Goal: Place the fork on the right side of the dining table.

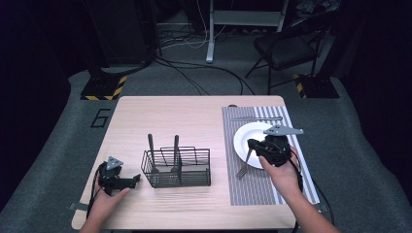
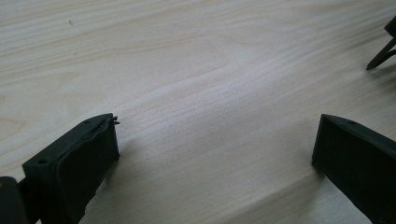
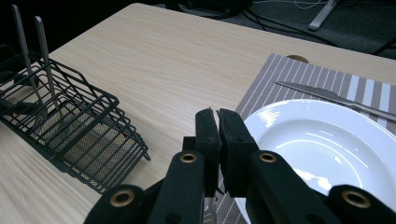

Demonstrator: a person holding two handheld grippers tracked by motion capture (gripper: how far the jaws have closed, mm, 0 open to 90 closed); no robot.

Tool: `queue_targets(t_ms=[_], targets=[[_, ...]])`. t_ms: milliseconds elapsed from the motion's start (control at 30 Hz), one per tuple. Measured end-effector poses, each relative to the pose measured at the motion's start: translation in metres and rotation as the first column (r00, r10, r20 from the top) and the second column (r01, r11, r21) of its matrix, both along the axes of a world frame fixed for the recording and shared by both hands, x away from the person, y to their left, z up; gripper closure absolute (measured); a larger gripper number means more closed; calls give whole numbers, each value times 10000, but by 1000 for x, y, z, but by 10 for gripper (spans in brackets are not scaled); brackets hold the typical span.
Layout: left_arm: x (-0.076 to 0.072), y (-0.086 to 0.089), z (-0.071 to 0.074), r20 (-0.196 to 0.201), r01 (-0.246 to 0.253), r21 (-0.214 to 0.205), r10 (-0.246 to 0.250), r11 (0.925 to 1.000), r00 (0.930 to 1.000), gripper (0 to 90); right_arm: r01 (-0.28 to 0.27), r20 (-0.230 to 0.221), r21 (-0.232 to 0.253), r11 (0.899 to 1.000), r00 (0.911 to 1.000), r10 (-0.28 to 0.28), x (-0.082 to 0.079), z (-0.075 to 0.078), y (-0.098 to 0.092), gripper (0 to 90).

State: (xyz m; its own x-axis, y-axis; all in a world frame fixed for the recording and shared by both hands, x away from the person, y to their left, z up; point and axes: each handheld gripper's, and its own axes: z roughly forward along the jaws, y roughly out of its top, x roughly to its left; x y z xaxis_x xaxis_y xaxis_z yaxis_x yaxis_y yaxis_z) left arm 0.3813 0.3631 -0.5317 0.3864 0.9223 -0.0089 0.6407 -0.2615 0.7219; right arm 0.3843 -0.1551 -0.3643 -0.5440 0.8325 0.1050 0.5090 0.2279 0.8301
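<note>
1. Step in hand, as I read it: laying the place setting. My right gripper [image 1: 251,144] [image 3: 217,117] has its fingers closed tight on the handle of the silver metal fork [image 1: 244,165], which hangs tines-down toward the near side, just left of the round white plate [image 1: 244,132] [image 3: 327,140].
2. The fork is over the grey striped placemat [image 1: 252,189], tines touching or nearly touching it; I can't tell which.
3. My left gripper [image 1: 136,180] [image 2: 215,140] sits on the pale wooden counter [image 1: 170,116] near the left corner, fingers wide open with nothing between them.
4. Next move, I reckon: ease the fork flat onto the mat beside the plate, handle pointing away, then open the fingers and lift straight up.
5. Watch the plate rim, since it's right beside the fingers and a sideways slip would knock it.
6. The silver table knife [image 1: 257,118] [image 3: 327,95] lies on the mat beyond the plate, well out of the way.
7. The black wire cutlery basket [image 1: 189,177] [image 3: 93,140], with two utensils standing in it, is off to the left with bare counter between.
</note>
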Motion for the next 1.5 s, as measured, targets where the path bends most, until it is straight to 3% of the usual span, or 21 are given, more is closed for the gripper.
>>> queue_targets(t_ms=[500, 733, 867, 1100, 1267, 1500], targets=[[0, 0, 0, 4, -8, 22, 8, 10000, 10000, 1, 942, -224, 380, 9948, 9954, -934, -8, -6, -23, 859], [0, 0, 0, -1, 0, 6, 0, 10000, 10000, 1, 1458, -604, 1080, 9834, 9883, -1399, -8, -15, -45, 845], [0, 0, 0, 5, -12, 17, 12, 10000, 10000, 1, 1712, -699, 1211, 9778, 9840, -1636, -9, -21, -55, 845], [0, 0, 0, -17, -36, 17, 36, 10000, 10000, 1, 2168, -1050, 1786, 9597, 9740, -2005, -12, -35, -78, 841], [0, 0, 1, -69, -20, 60, 20, 10000, 10000, 1, 2371, -1408, 2505, 9386, 9682, -2069, -12, -47, -94, 840], [0, 0, 0, -38, -44, 37, 44, 10000, 10000, 1, 2857, -1751, 2808, 9163, 9539, -2438, -11, -63, -110, 828]])
